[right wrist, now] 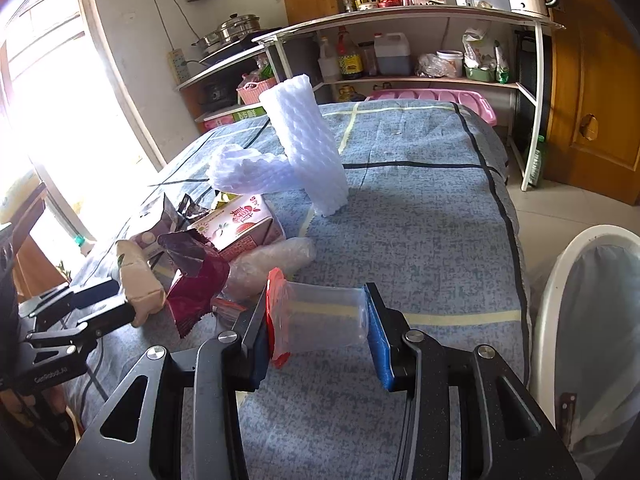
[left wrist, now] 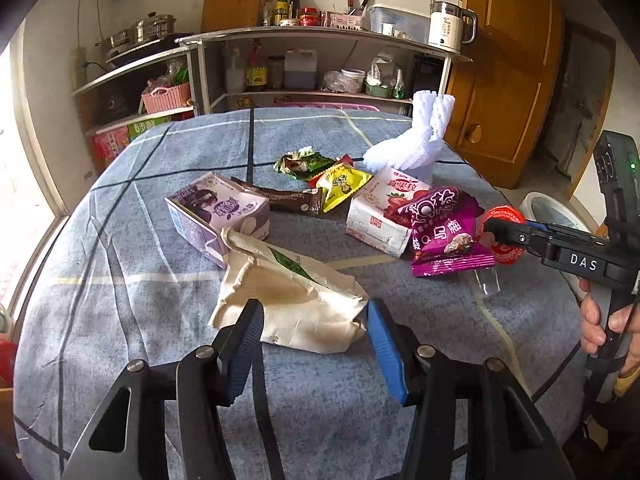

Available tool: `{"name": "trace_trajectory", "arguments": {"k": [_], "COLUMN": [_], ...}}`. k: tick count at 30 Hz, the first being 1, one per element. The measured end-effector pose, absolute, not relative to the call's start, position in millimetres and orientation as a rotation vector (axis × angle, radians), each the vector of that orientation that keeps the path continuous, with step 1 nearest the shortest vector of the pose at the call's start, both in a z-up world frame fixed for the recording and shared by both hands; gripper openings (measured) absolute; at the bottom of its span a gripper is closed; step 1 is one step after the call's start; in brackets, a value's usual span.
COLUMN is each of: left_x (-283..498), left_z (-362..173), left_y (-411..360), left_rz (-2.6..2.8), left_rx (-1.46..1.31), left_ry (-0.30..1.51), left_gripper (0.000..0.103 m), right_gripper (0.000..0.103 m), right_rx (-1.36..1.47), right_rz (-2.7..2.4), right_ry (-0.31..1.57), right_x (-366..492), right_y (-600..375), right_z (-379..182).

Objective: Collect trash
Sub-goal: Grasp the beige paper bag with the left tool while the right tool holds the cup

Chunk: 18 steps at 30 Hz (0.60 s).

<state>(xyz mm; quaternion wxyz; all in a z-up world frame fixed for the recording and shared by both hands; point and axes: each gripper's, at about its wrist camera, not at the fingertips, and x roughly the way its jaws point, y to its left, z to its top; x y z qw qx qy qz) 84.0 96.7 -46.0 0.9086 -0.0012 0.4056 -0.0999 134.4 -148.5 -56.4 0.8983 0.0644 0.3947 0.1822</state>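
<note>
Right gripper [right wrist: 318, 330]: clamped on a clear plastic cup [right wrist: 324, 314] lying on its side, 1 blue ribbed pad on the cup's base, the other against its torn red foil lid [right wrist: 275, 312].
Left gripper [left wrist: 314, 346]: jaws spread wide, holding nothing, its 2 blue ribbed pads on either side of a crumpled beige paper bag [left wrist: 294, 306]; whether they touch it I cannot tell.
Table cover [left wrist: 120, 264]: blue-grey cloth, mottled weave, crossed by dark and pale stripes, wrinkled toward the window side.
Cup's place: at the table's near edge, just beside the magenta snack packet [left wrist: 446, 232], a glossy foil pouch with crimped ends.
Cartons: 1 purple drink carton [left wrist: 216, 214], boxy and dented, touching the paper bag; 1 white carton with a strawberry print [left wrist: 380, 210], partly under the magenta packet.
Small wrappers: a brown bar wrapper [left wrist: 288, 199], a yellow pouch [left wrist: 340, 188] and a green one [left wrist: 302, 163], all shiny and creased, clustered between the 2 cartons.
Foam netting [right wrist: 308, 152]: 2 white tubular sleeves with a bubbled mesh texture, 1 upright, 1 slumped.
Trash bin [right wrist: 560, 280]: white rounded rim, lined with thin translucent plastic, beside the table on the tiled floor.
</note>
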Motion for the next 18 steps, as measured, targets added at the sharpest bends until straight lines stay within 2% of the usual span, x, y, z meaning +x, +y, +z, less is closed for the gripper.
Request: {"name": "trace_trajectory", "arguments": {"k": [2,6,9,12,18], "left_x": [86.0,80.2,82.2,88.6,116.9], "left_z": [-53.4,-50.8,-41.3,-30.3,-42.6], "left_y": [96.1,96.8,104.1,106.2,117.7], "left_rz": [-0.208,-0.232,-0.218,-0.124,0.016], "left_rx": [-0.009,-0.085,-0.185,-0.174,-0.264], "left_ry": [0.869,0.861,0.851,0.817,0.905], "left_gripper": [0.051,0.052,0.07,0.07,0.07], "right_gripper": [0.042,0.042,0.042,0.042,0.042], "right_rx": [0.136,0.136,0.14,0.149,0.17], "right_rz": [0.375,0.38,0.378,0.378,0.385], "right_ry": [0.818,0.818,0.813,0.81,0.809], "right_x": [134.7,132.7,131.6,131.9,132.5], "right_y": [-149.4,-149.3,-150.9,-153.6,-157.9], "right_z": [-56.5,-56.3,-55.6,-55.6,-56.2]}}
